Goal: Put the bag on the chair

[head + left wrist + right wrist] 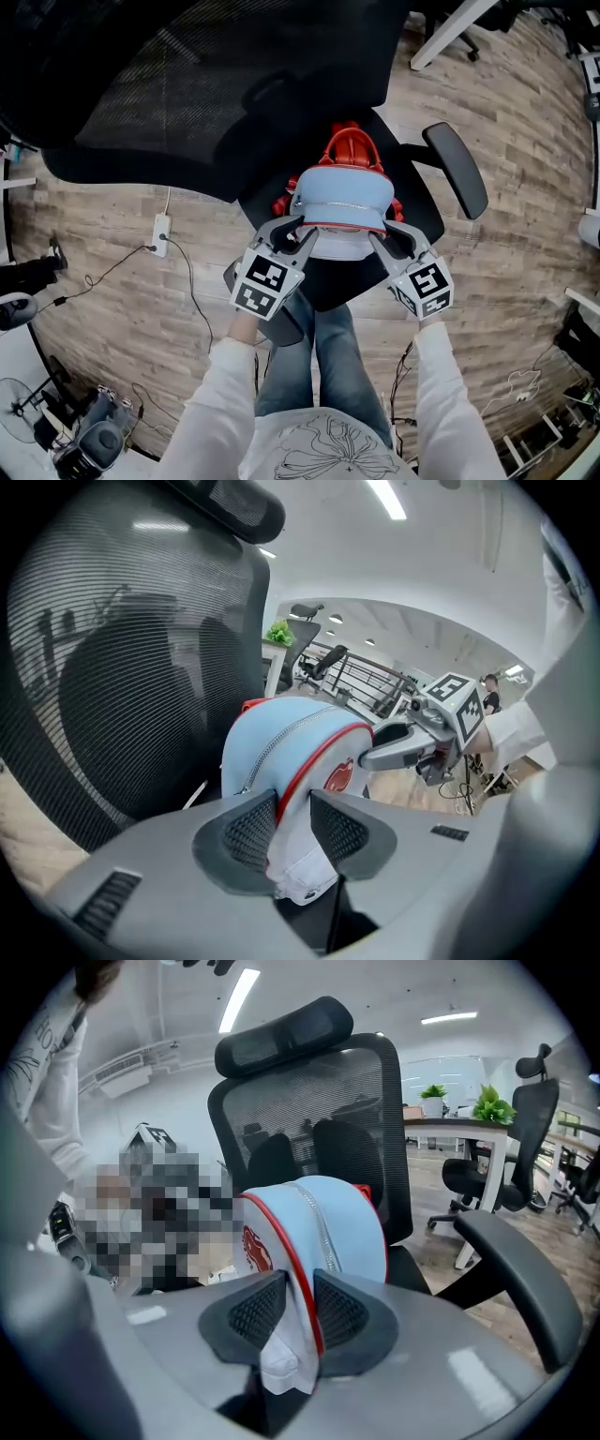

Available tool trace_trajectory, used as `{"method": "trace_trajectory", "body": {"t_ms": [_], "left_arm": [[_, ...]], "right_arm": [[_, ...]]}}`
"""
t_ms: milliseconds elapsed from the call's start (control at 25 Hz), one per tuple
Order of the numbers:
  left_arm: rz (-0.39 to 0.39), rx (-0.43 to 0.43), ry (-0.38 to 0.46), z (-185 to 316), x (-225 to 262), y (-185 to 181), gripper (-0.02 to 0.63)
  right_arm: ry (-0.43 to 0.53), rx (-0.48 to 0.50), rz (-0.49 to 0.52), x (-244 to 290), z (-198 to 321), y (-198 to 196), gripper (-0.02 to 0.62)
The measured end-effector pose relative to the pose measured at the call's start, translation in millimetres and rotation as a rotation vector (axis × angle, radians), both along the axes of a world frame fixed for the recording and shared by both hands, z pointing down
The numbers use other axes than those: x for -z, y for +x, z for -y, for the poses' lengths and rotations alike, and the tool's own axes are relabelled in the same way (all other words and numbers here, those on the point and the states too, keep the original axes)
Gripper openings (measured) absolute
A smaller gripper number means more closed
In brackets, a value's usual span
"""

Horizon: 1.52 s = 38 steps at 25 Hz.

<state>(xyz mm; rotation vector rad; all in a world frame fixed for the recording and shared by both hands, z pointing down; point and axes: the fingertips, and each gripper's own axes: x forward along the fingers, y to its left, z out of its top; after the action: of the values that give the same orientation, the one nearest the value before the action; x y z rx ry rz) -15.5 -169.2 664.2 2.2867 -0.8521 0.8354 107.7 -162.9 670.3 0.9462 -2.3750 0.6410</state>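
A light blue backpack (pixel 342 202) with red trim and red straps stands upright on the seat (pixel 328 279) of a black mesh office chair (pixel 206 84). My left gripper (pixel 302 234) is at the bag's left side and my right gripper (pixel 380 234) at its right side. In the left gripper view the bag's (pixel 281 752) red-piped edge lies between the jaws of the left gripper (pixel 293 822), which stand slightly apart from it. In the right gripper view the bag's (pixel 328 1222) edge sits loosely between the jaws of the right gripper (pixel 300 1302).
The chair's armrest (pixel 457 169) juts out at the right, close to my right gripper. A power strip (pixel 160 234) and cables lie on the wood floor at the left. The person's jeans-clad legs (pixel 319 366) stand in front of the seat. Other office chairs (pixel 525 1138) stand behind.
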Motion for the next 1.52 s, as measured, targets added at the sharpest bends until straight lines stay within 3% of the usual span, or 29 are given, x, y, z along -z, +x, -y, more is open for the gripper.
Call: {"method": "trace_trajectory", "body": {"t_ms": [200,320,600,680,800,960,1240,1520], "left_arm": [[-0.048,0.034,-0.001,6,-1,6,0.117],[-0.046,0.026,0.012,4,7,5,0.131],[-0.115,0.088,0.122,25,67,0,0.149],[-0.118,0.082,0.164,30,88,3,0.149],[-0.124,0.081,0.232,37,122,8,0.149],[-0.144,0.114,0.321,43,173,13,0.147],[-0.155,0.197,0.450,54,246,13,0.121],[-0.264,0.321,0.584,55,328,-1,0.080]], "right_arm": [[-0.004,-0.011,-0.021,-4,4,14,0.129],[0.008,-0.052,0.006,10,4,17,0.193],[0.090,-0.121,0.082,66,12,19,0.206],[0.129,-0.165,0.109,89,18,23,0.201],[0.209,-0.228,0.120,124,27,30,0.116],[0.310,-0.278,0.104,171,36,36,0.080],[0.431,-0.389,0.099,240,48,48,0.080],[0.535,-0.441,0.099,304,51,40,0.064]]}}
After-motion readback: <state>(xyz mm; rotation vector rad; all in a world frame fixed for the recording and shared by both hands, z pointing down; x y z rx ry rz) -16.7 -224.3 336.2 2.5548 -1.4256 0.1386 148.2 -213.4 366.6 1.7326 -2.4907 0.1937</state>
